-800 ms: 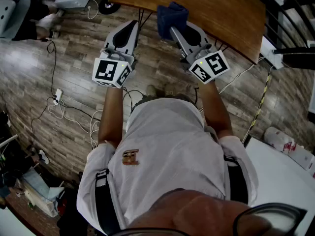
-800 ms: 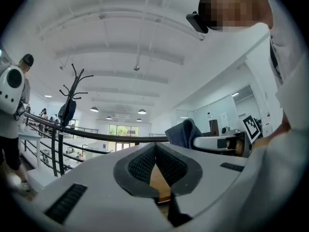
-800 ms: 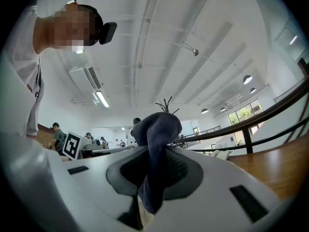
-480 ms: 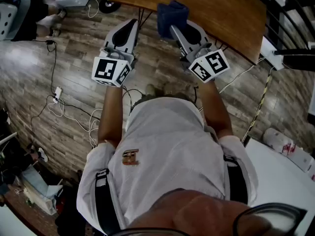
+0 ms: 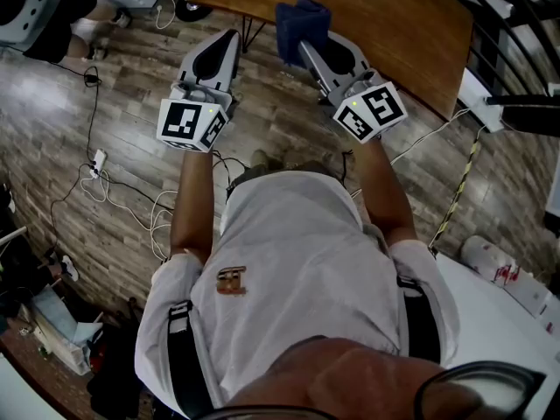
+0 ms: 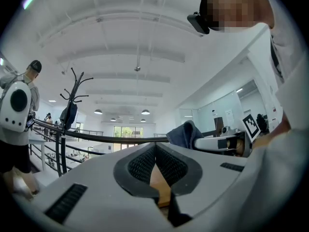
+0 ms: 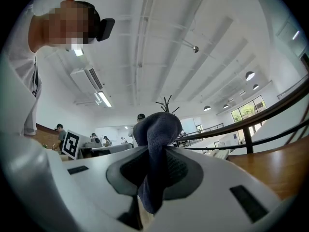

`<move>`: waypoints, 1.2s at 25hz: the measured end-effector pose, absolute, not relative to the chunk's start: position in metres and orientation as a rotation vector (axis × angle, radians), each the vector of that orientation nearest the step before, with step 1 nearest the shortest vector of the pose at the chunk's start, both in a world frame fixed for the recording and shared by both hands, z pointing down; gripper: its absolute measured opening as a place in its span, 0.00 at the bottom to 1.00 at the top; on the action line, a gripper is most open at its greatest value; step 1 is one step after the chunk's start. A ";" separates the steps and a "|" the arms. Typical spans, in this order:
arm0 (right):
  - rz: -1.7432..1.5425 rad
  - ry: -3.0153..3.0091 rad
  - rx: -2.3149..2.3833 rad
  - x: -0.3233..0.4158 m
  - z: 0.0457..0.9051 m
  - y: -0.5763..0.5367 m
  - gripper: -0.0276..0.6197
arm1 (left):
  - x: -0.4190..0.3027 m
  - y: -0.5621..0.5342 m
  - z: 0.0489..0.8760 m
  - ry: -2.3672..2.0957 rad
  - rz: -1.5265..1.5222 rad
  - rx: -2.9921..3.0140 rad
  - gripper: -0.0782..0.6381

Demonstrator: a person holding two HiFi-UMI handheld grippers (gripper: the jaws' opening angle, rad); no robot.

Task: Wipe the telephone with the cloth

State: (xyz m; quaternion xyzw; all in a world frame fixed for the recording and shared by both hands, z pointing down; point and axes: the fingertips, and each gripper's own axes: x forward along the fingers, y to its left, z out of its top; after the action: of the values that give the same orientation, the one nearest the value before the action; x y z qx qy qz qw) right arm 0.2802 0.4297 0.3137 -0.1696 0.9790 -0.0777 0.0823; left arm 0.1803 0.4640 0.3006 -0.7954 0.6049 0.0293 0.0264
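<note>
Head view: you hold both tools out toward the wooden table, L gripper beside R gripper, which carries the blue cloth at the table edge, prob. ready to wipe. L gripper view: jaws pressed together, empty. R gripper view: jaws pinch the cloth mid-fold, wad poking forward as wiping face. Telephone: not clearly seen; pale thing on the table may be it.

White shirt, black shoulder straps

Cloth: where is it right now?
The cloth is pinched in the right gripper, top centre of the head view, at the wooden table's near edge, right of the left gripper.
</note>
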 end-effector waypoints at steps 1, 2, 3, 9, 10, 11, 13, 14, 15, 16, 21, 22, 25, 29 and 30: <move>-0.233 2.926 -0.496 0.283 0.314 0.427 0.17 | 0.184 0.461 0.300 1.875 0.089 -2.450 0.13; -0.233 2.929 -0.485 0.286 0.314 0.423 0.17 | 0.187 0.457 0.300 1.880 0.087 -2.444 0.13; -0.232 2.932 -0.474 0.290 0.315 0.418 0.17 | 0.190 0.453 0.300 1.885 0.086 -2.438 0.13; -0.237 2.938 -0.438 0.307 0.322 0.395 0.17 | 0.211 0.435 0.303 1.904 0.059 -2.412 0.13; -0.239 2.937 -0.434 0.307 0.321 0.393 0.17 | 0.211 0.433 0.302 1.906 0.057 -2.410 0.13; -0.240 2.937 -0.429 0.305 0.320 0.390 0.17 | 0.209 0.431 0.300 1.908 0.055 -2.408 0.13; -0.236 2.938 -0.419 0.299 0.318 0.384 0.17 | 0.205 0.425 0.298 1.910 0.056 -2.402 0.13; -0.233 2.938 -0.415 0.297 0.317 0.381 0.17 | 0.203 0.421 0.297 1.908 0.057 -2.400 0.13; -0.229 2.937 -0.414 0.295 0.317 0.377 0.17 | 0.201 0.417 0.296 1.906 0.059 -2.397 0.13; -0.224 2.936 -0.414 0.292 0.316 0.373 0.17 | 0.198 0.413 0.296 1.903 0.061 -2.394 0.13; -0.204 2.943 -0.423 0.267 0.318 0.348 0.17 | 0.174 0.386 0.301 1.892 0.078 -2.400 0.13; -0.201 2.945 -0.428 0.259 0.318 0.341 0.17 | 0.167 0.379 0.302 1.887 0.081 -2.404 0.13; -0.194 2.945 -0.445 0.235 0.319 0.315 0.17 | 0.144 0.352 0.304 1.873 0.082 -2.409 0.13; -0.182 2.953 -0.460 0.195 0.320 0.279 0.17 | 0.108 0.312 0.305 1.847 0.080 -2.418 0.13; -0.179 2.955 -0.467 0.186 0.319 0.270 0.17 | 0.099 0.302 0.304 1.841 0.081 -2.421 0.13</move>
State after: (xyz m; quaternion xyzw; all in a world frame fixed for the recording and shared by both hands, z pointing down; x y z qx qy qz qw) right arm 0.1861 0.2701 0.3193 -0.1554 0.9834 -0.0595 0.0723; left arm 0.0990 0.3025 0.3039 -0.7947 0.6044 0.0265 0.0496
